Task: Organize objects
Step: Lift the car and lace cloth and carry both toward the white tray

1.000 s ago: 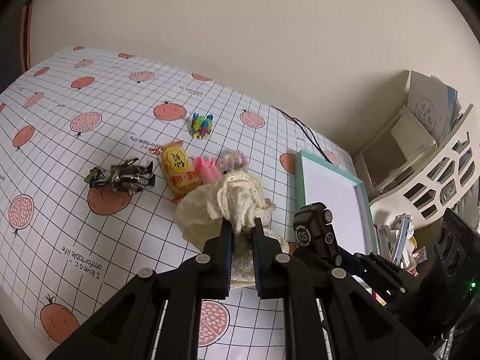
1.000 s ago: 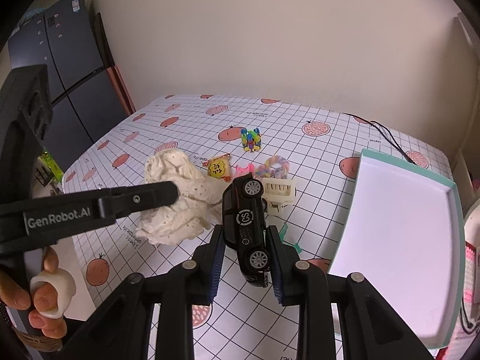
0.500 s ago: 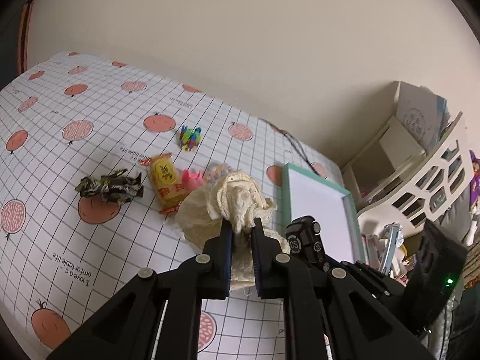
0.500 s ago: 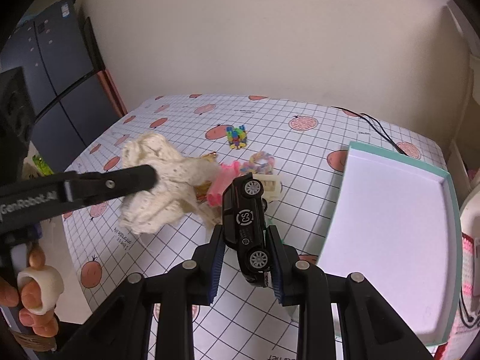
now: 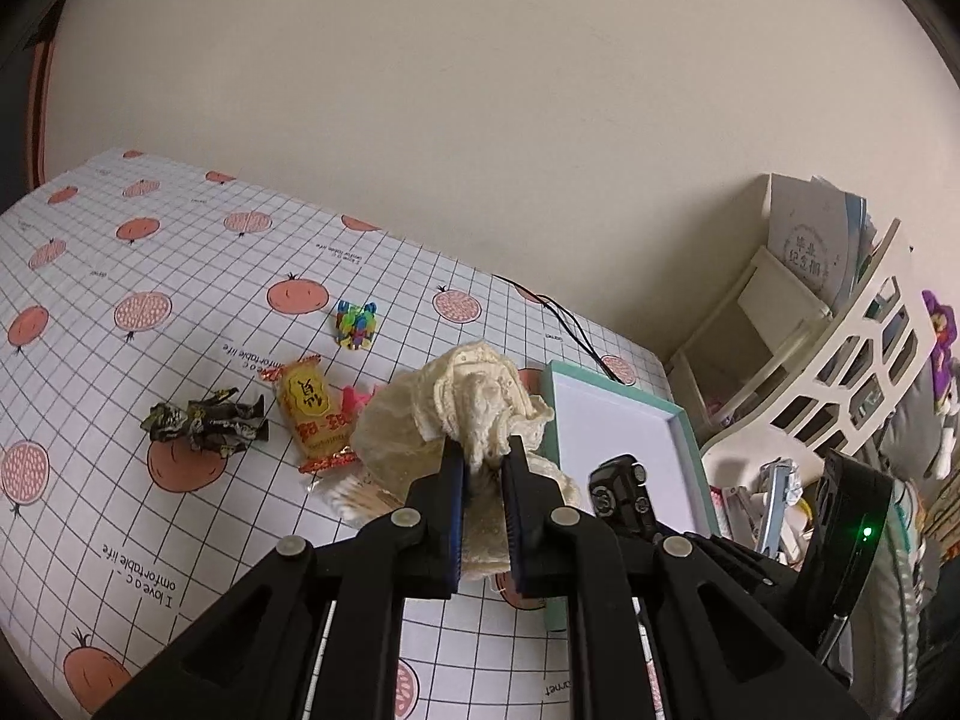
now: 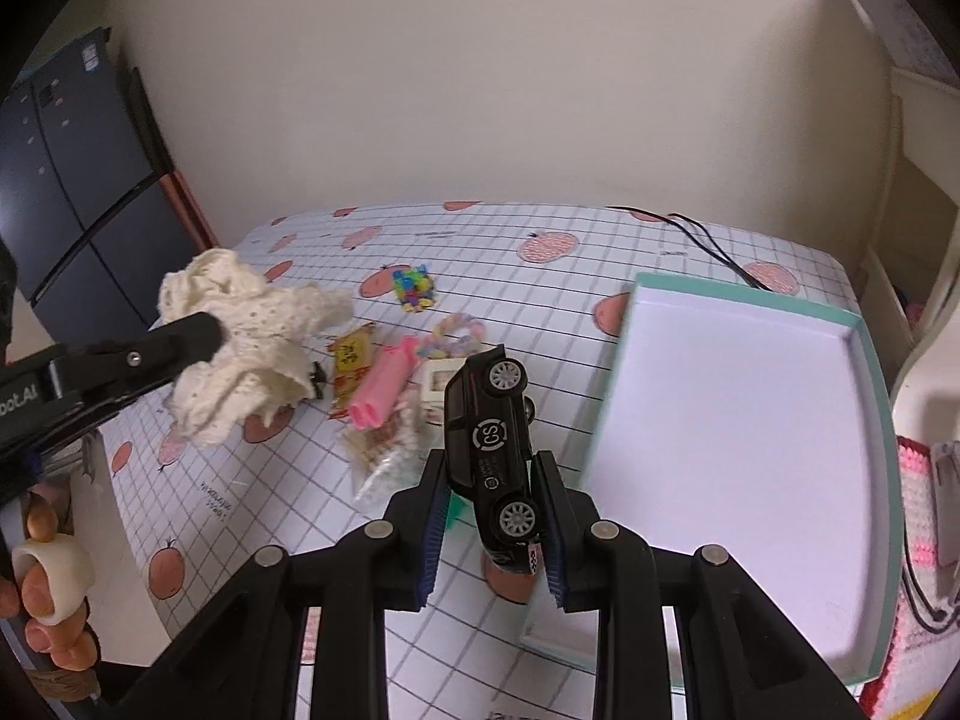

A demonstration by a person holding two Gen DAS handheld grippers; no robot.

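My left gripper (image 5: 483,468) is shut on a cream lace cloth (image 5: 462,402), held up above the table; the same cloth (image 6: 240,354) hangs at the left of the right wrist view. A black toy car (image 6: 489,438) is clamped nose-down in my right gripper (image 6: 489,474), just left of the shallow teal-rimmed white tray (image 6: 864,360). In the left wrist view that car (image 5: 621,492) shows in front of the tray (image 5: 555,402). On the tablecloth lie a yellow snack packet (image 5: 309,414), a dark crumpled wrapper (image 5: 204,420), a colourful bead cluster (image 5: 355,324) and a pink roll (image 6: 384,384).
A bag of cotton swabs (image 6: 384,450), a pastel bead ring (image 6: 456,336) and a small cream item (image 6: 438,384) lie near the car. A black cable (image 6: 702,234) runs at the table's back. White shelving (image 5: 840,330) stands at the right. A hand (image 6: 42,588) grips the left handle.
Both grippers rose and shifted right toward the tray. The cloth lifted clear of the table, uncovering the pink roll and the cotton swab bag. The car stays clamped.
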